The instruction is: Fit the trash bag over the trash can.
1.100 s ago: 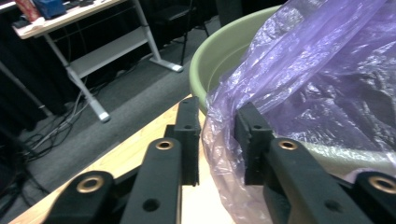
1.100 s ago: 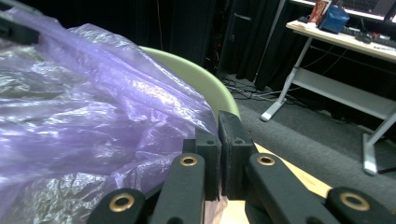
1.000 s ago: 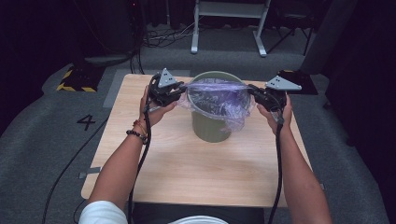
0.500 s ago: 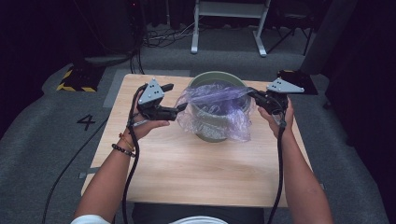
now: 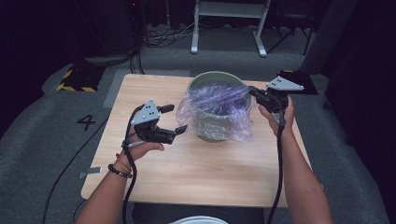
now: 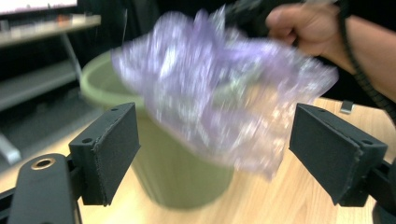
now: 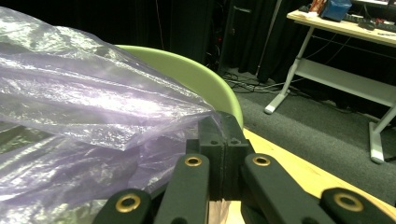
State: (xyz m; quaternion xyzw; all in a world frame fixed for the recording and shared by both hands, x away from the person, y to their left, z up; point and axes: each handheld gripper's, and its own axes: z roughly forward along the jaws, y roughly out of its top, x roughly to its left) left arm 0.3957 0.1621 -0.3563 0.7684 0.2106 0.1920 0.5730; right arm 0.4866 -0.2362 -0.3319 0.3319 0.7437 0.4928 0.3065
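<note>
A wooden table (image 5: 196,163) holds a green bucket (image 5: 215,79) at its far centre, largely hidden by a purple plastic bag (image 5: 215,109) draped over it. The right gripper (image 5: 254,93) pinches the bag's edge. The left gripper (image 5: 173,119) hovers beside it, jaws spread; its own view is blurred.

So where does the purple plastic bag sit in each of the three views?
High view: the purple plastic bag is centre, draped over the green bin.
Left gripper view: upper middle, blurred, beyond the open jaws.
Right gripper view: left half, an edge pinched between the shut jaws.
Shared landmark: the green bin's rim.
</note>
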